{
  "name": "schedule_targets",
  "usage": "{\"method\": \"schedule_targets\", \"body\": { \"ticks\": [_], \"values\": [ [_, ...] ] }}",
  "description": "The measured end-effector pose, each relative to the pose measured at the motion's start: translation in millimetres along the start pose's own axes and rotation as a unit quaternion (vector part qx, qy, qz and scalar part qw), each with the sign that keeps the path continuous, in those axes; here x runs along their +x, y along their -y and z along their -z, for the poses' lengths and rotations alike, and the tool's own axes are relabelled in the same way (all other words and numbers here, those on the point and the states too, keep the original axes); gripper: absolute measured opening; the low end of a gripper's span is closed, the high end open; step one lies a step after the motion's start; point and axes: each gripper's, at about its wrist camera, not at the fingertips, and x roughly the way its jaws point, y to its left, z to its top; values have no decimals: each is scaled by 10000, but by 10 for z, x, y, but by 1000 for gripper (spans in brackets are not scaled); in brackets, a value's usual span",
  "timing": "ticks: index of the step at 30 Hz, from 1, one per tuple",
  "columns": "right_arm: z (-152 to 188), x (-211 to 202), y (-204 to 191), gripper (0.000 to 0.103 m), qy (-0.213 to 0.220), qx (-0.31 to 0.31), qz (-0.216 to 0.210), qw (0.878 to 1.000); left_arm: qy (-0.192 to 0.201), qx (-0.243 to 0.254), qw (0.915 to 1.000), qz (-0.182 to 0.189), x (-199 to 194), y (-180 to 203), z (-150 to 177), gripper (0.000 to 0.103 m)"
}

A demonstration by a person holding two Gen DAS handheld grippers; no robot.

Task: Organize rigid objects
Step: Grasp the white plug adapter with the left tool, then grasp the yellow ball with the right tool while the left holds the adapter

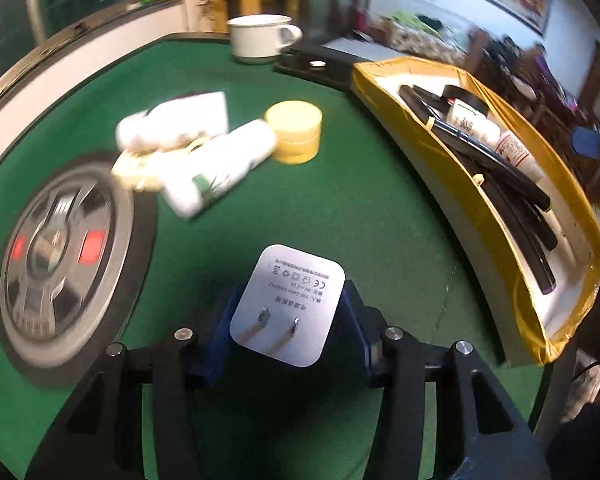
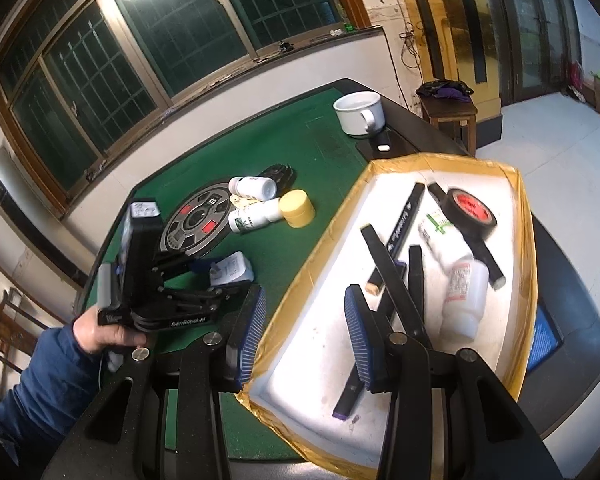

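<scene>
White plug adapter [image 1: 287,305] — prongs toward the lens, seen at 6 o'clock in the left wrist view — sits between the blue-padded fingers [image 1: 220,336] of the left gripper [image 1: 288,332], which flank both its sides; whether the pads already press on it cannot be told. It lies low over the green table [image 1: 340,208]. At 10 o'clock from it lie two white bottles [image 1: 220,168] and a pale clip, blurred, with a yellow round jar [image 1: 294,132] just beside them at 12 o'clock; a grey wheel-patterned disc [image 1: 60,272] occupies 9 o'clock, and a white mug [image 1: 260,40] stands at the table's far edge. At 2 o'clock the yellow-rimmed tray [image 1: 432,168] holds black pens, bottles and a roll of black tape. In the right wrist view the right gripper [image 2: 304,332] hovers over the tray's near corner, its fingers [image 2: 358,340] spread partway with nothing between them — one pad outside the rim, one above the white floor. A hand [image 2: 100,332] in a blue sleeve holds the left gripper at 9 o'clock.
</scene>
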Motion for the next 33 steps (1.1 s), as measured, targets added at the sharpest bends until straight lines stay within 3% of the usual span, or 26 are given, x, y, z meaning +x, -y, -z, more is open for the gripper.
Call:
{"method": "schedule_targets", "body": {
  "ticks": [6, 7, 10, 16, 22, 25, 33],
  "values": [
    [-317, 254, -211, 37, -405, -306, -125, 9986, 255, -894, 9950, -372, -242, -111, 403, 48],
    [-408, 344, -250, 37, -513, -386, -127, 9979, 307, -968, 9934, -528, -258, -113, 440, 48],
    [-679, 699, -345, 37, -844, -567, -24, 9948, 392, -1119, 9914, -552, -261, -141, 455, 48],
    [-995, 1506, -477, 37, -1313, -728, 341, 9881, 474, -1047, 9914, -627, -247, -139, 480, 48],
    [-1090, 2022, -402, 37, -1734, -819, 693, 9790, 537, -1112, 9906, -587, -297, -191, 524, 47],
    [-1089, 2172, -398, 38, -1819, -1029, 988, 9729, 531, -1082, 9906, -646, -285, -176, 508, 47],
    [-1007, 2294, -418, 36, -1812, -1015, 1045, 9726, 556, -1107, 9904, -613, -298, -188, 521, 47]
  ]
}}
